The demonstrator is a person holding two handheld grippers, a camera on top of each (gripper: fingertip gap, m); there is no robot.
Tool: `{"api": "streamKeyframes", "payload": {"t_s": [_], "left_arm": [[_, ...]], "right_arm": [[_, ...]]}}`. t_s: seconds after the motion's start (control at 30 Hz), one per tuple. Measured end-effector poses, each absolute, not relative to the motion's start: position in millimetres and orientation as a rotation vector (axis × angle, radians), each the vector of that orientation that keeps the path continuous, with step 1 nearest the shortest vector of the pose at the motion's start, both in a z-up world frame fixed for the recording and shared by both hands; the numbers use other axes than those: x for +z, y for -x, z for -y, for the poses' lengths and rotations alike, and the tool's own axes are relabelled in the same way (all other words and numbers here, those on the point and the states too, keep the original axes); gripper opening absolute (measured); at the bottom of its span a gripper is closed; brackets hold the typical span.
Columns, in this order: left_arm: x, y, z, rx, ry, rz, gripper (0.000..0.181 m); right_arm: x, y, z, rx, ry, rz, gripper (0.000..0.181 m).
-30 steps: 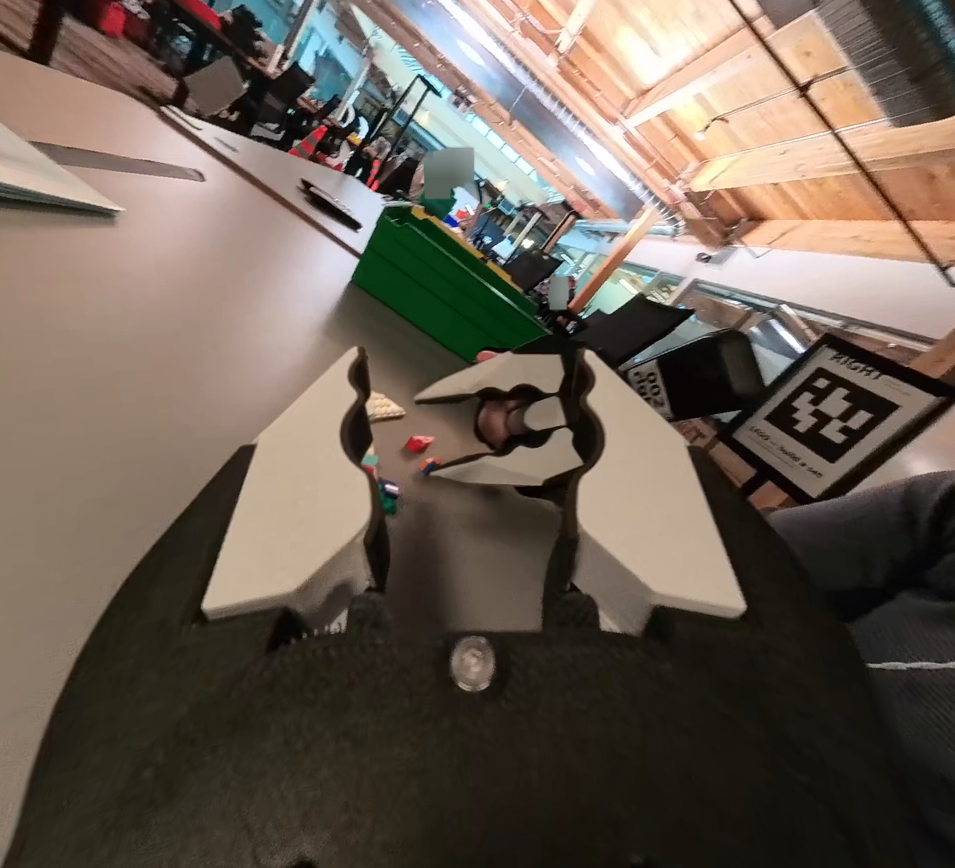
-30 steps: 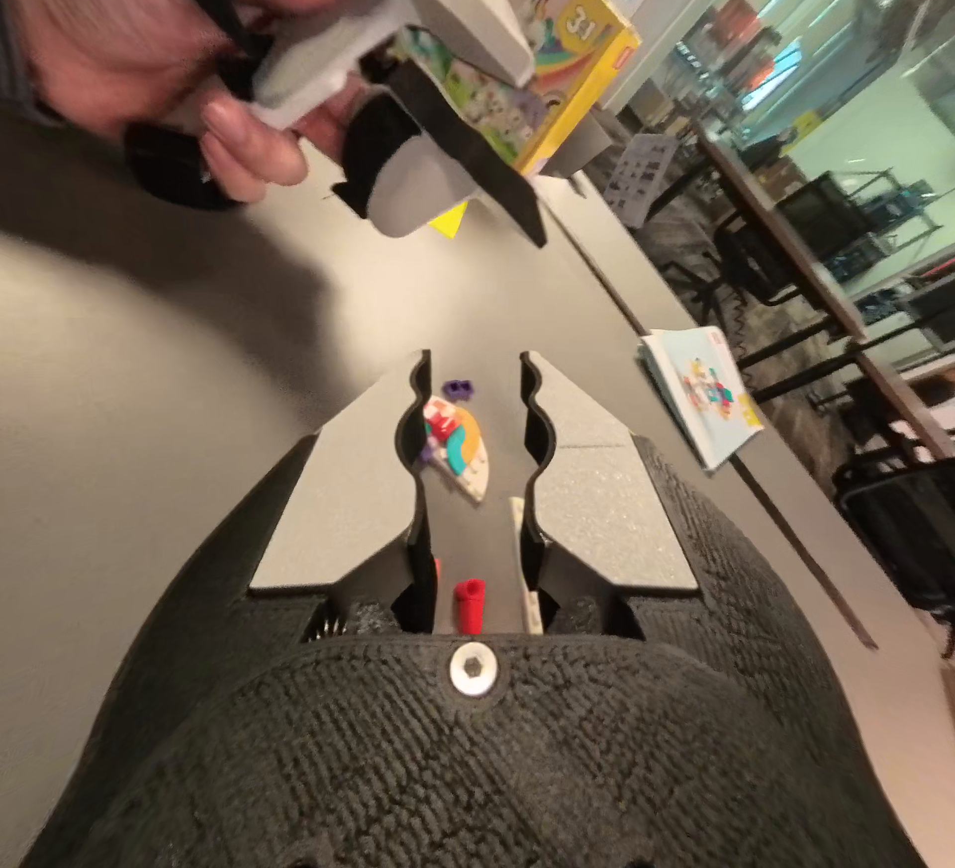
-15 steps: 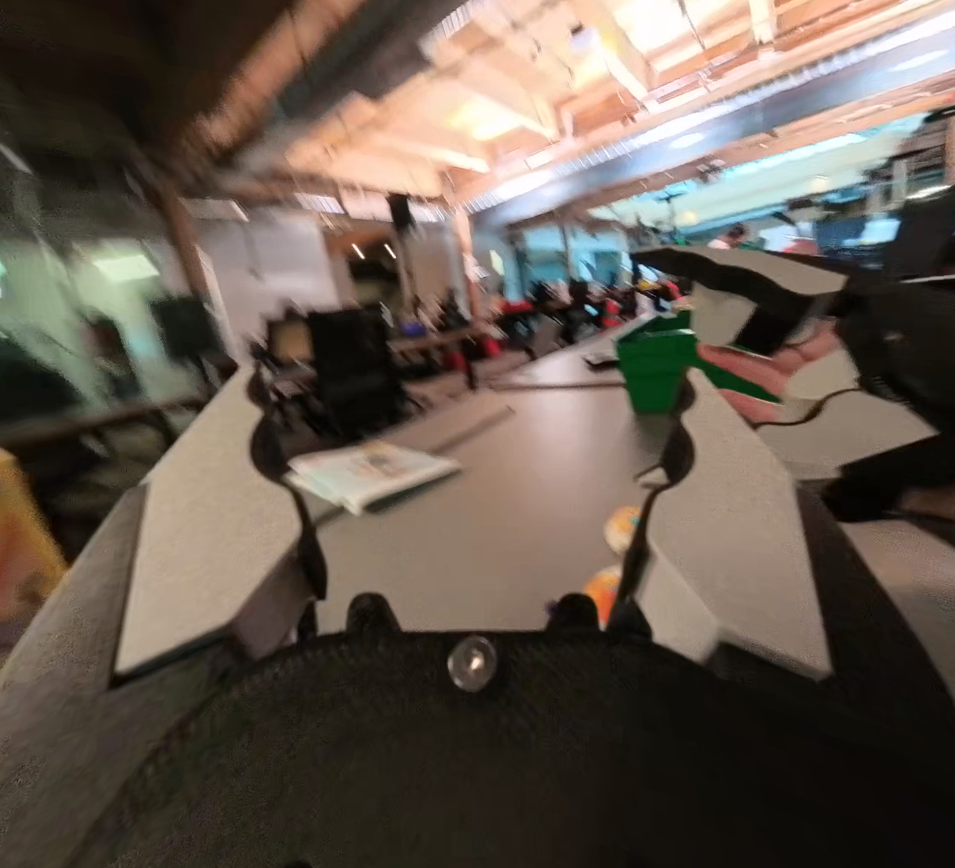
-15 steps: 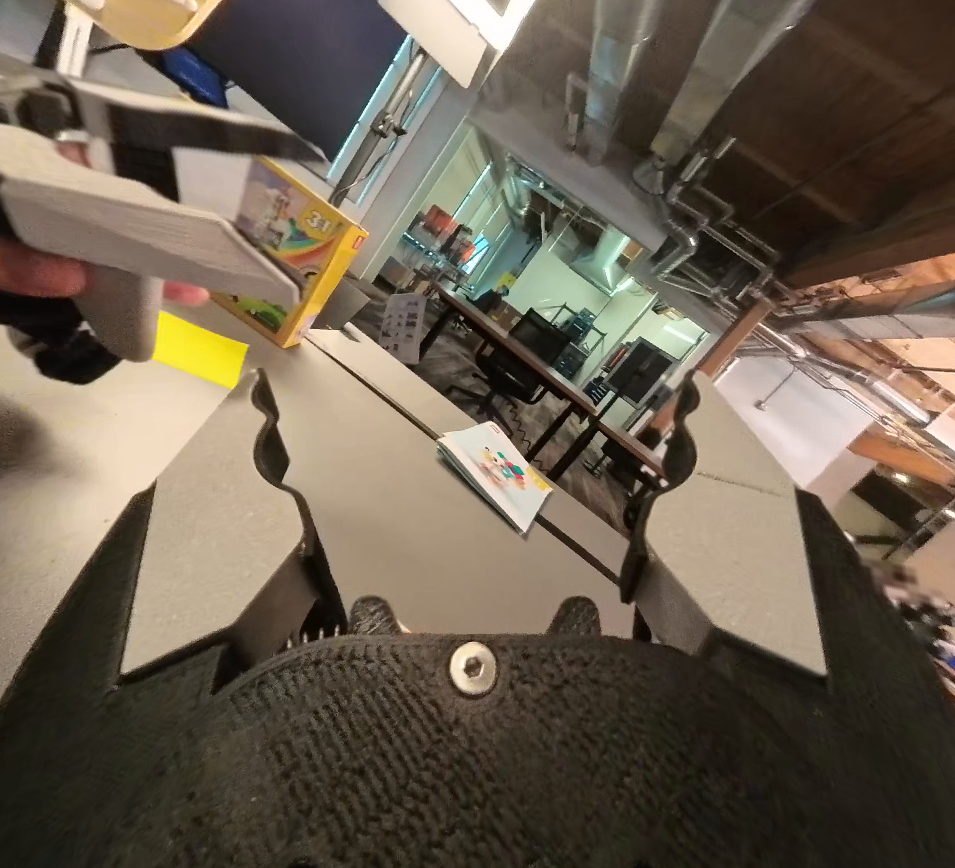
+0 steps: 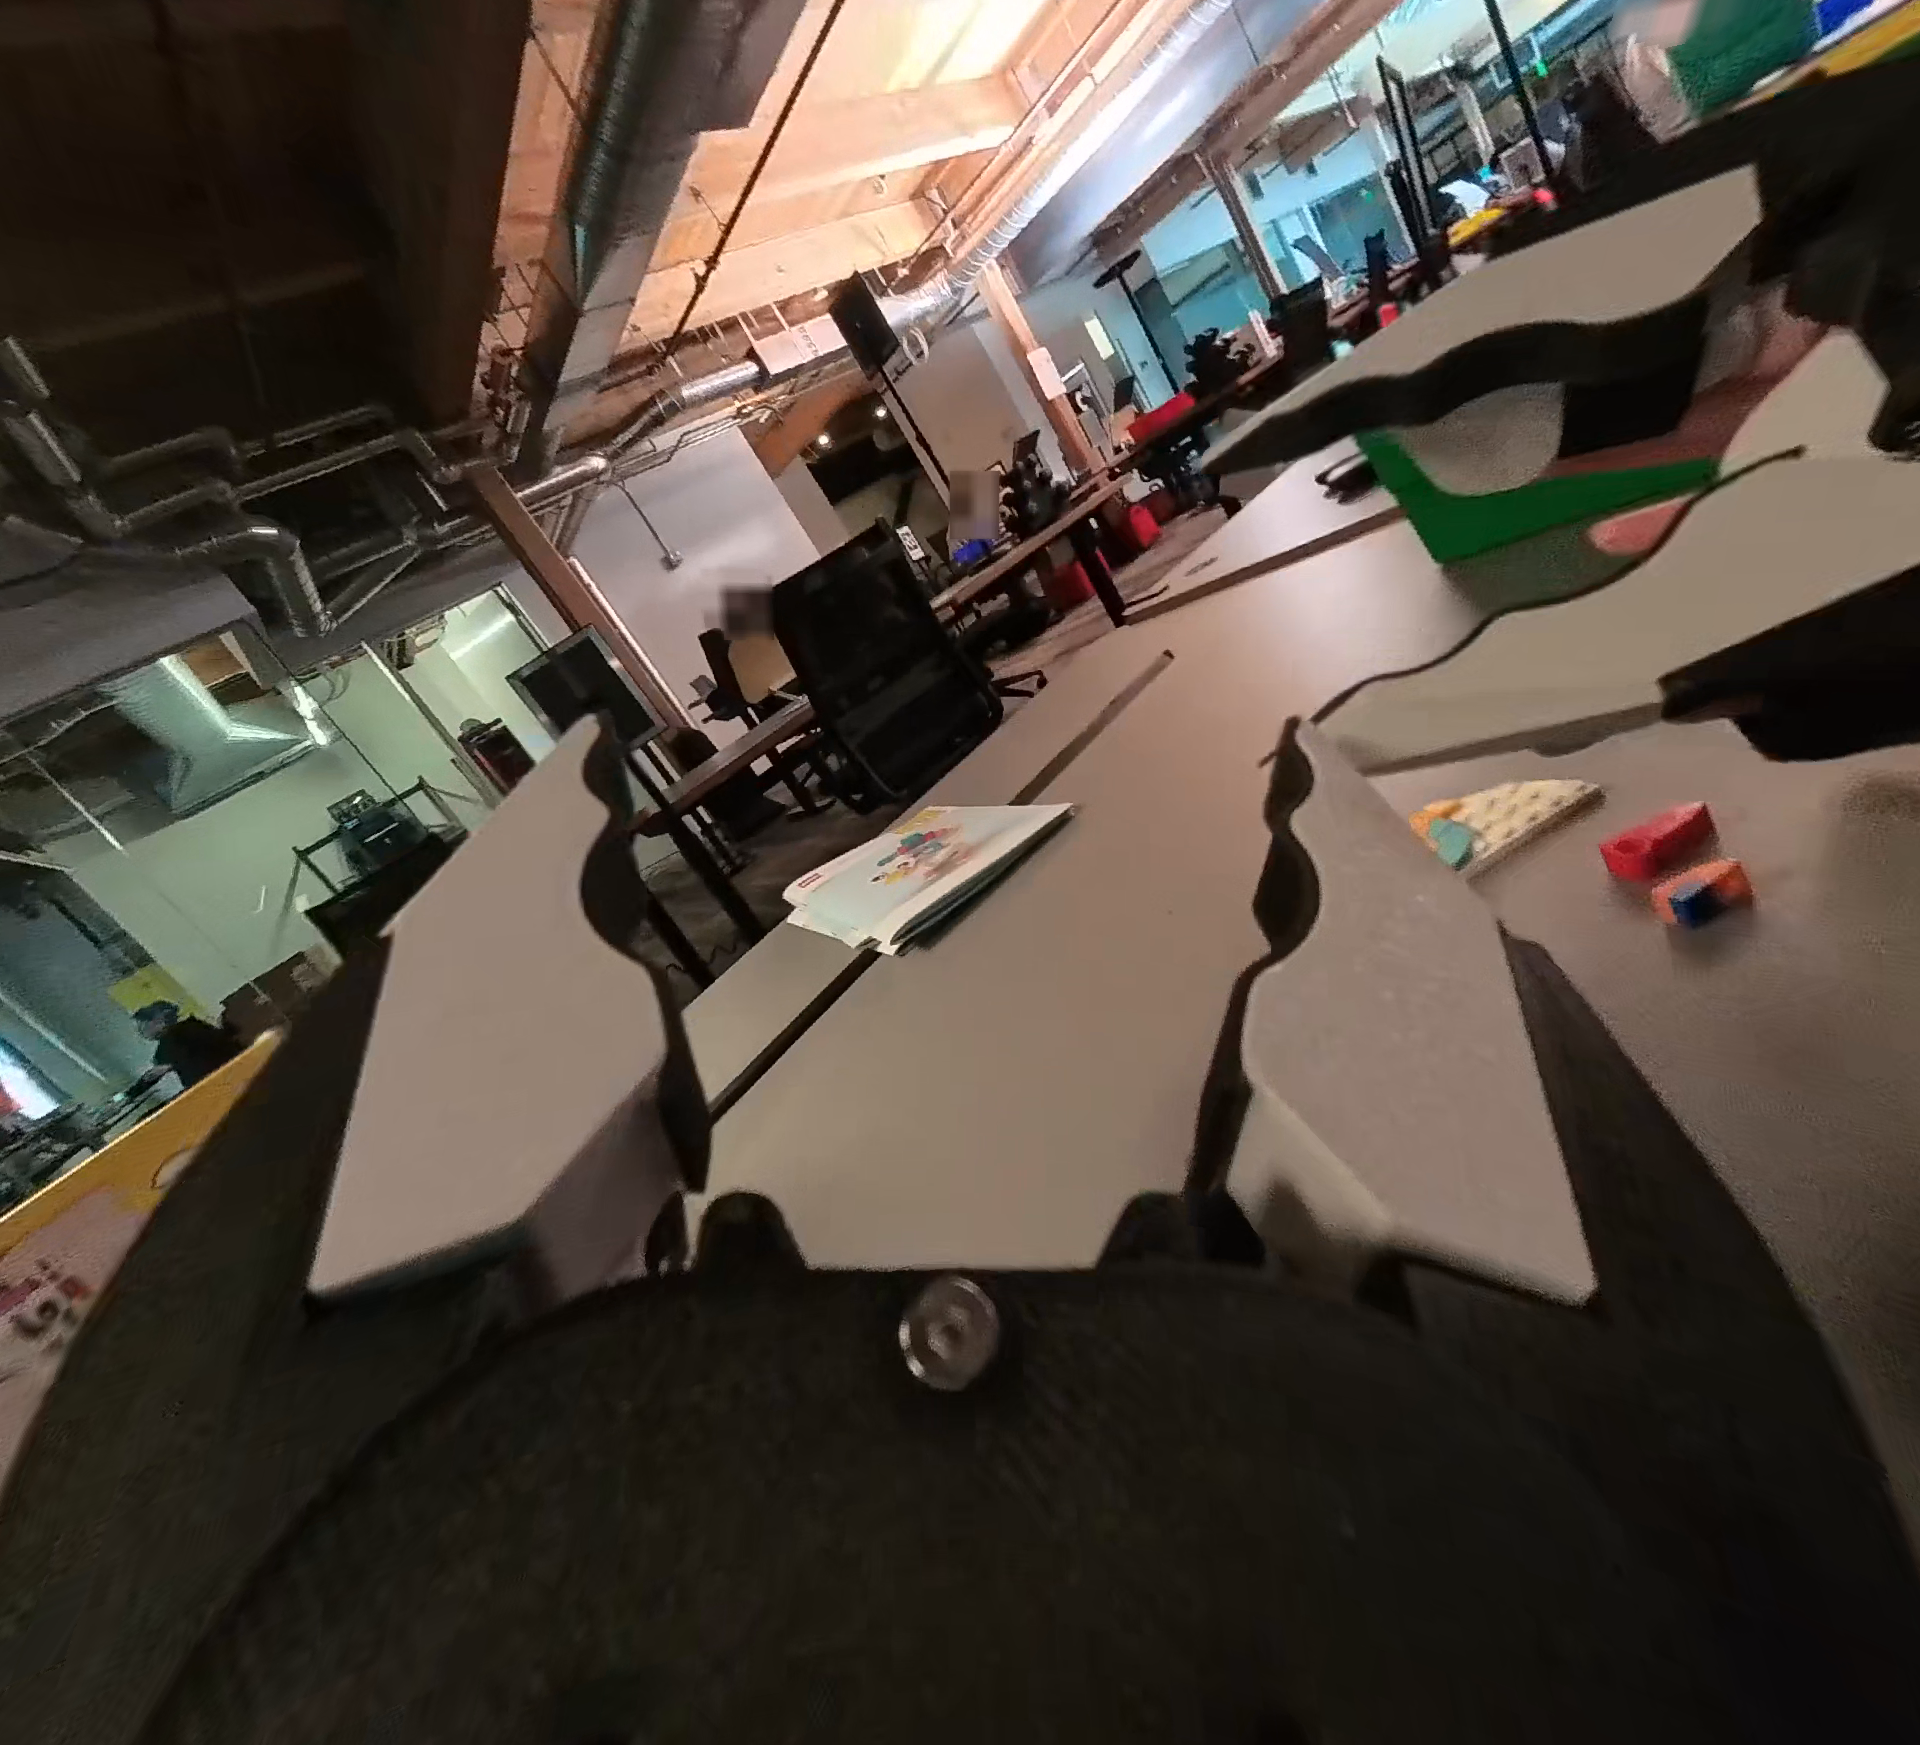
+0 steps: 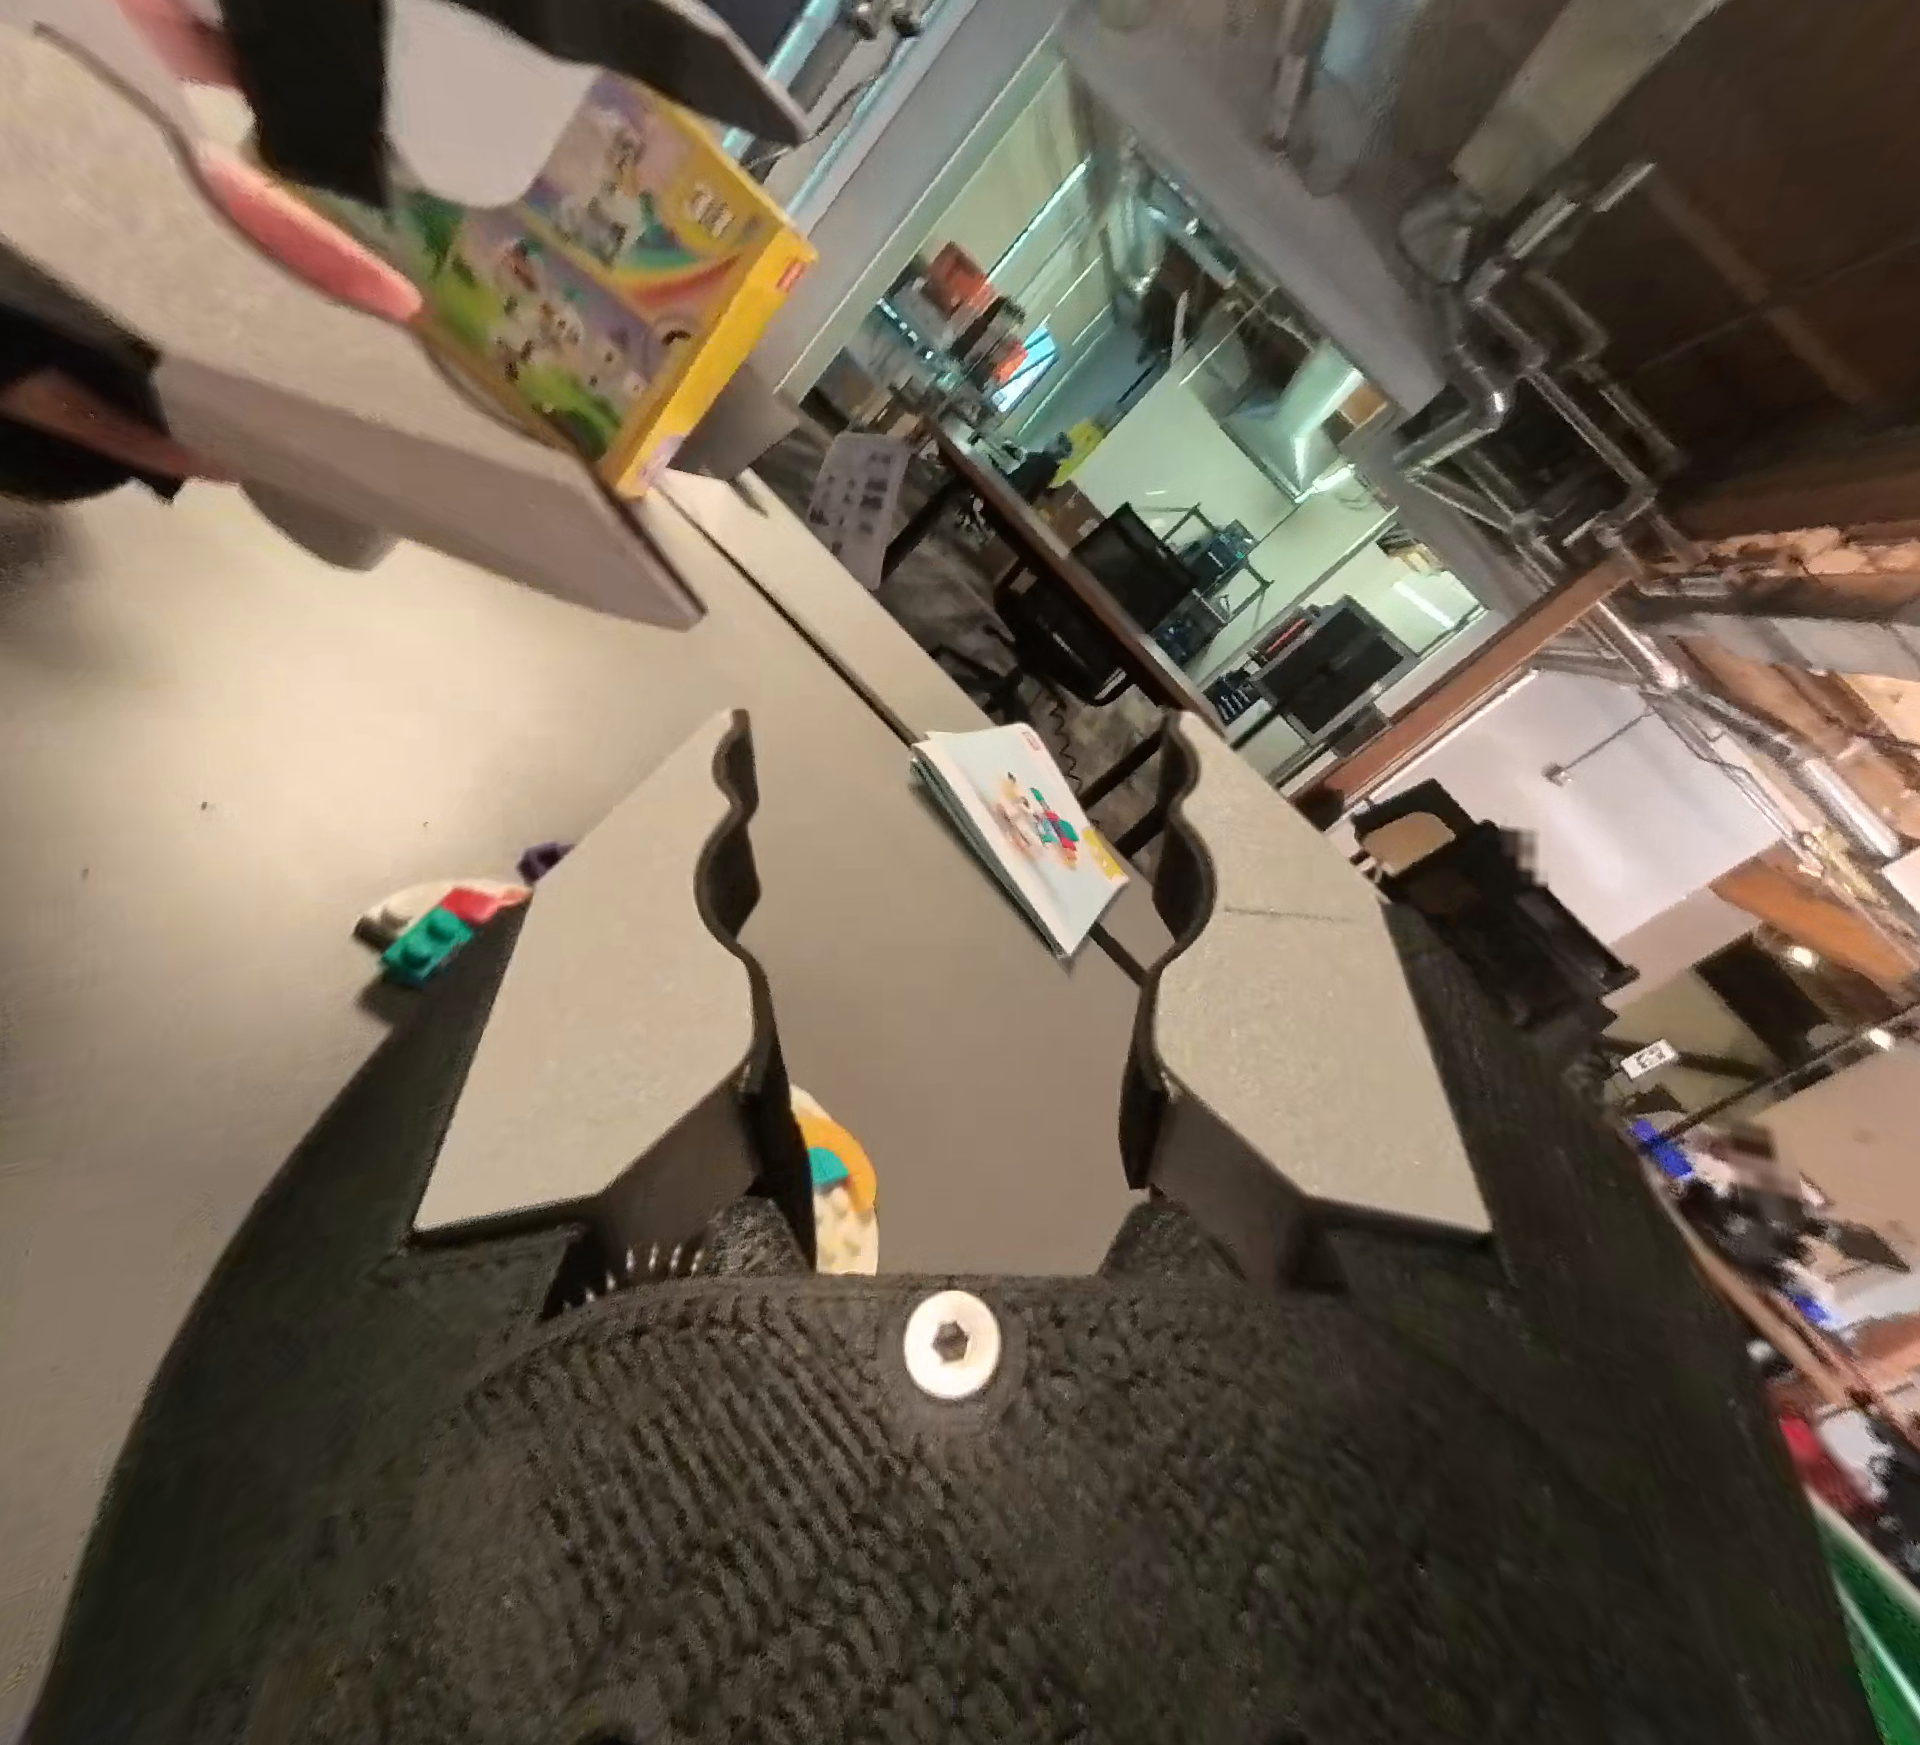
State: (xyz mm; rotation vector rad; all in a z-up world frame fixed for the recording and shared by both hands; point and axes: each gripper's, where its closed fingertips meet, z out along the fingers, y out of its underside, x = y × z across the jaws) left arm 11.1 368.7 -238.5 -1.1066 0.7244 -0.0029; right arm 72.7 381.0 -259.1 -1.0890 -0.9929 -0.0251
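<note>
Both tongs, left (image 5: 940, 848) and right (image 6: 951, 838), stand wide apart and empty above the grey tabletop (image 5: 1039, 1072); small coloured plastic bricks (image 5: 1657, 841) lie loose beside them, so nothing is gripped.

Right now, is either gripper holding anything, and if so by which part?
Nothing is held. The left gripper and the right gripper are both open and empty above the grey table; the toy bricks lie untouched.
</note>
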Motion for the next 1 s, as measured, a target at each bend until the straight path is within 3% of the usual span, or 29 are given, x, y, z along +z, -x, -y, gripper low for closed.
{"api": "streamKeyframes", "payload": {"t_s": [0.17,0.53,0.7,1.0], "left_arm": [[-243,-13,-369,-0.013,1.124,-0.747,0.109],[-254,-10,-376,-0.086,1.211,-0.717,0.106],[-260,-18,-372,-0.172,1.237,-0.760,0.076],[-266,-25,-370,-0.160,1.243,-0.820,0.067]], "right_arm": [[-272,-60,-375,-0.086,1.057,1.115,0.071],[-289,-67,-388,-0.099,1.186,1.145,0.070],[-300,-69,-387,0.023,1.307,1.174,0.067],[-345,-70,-375,0.217,1.580,1.340,0.060]]}}
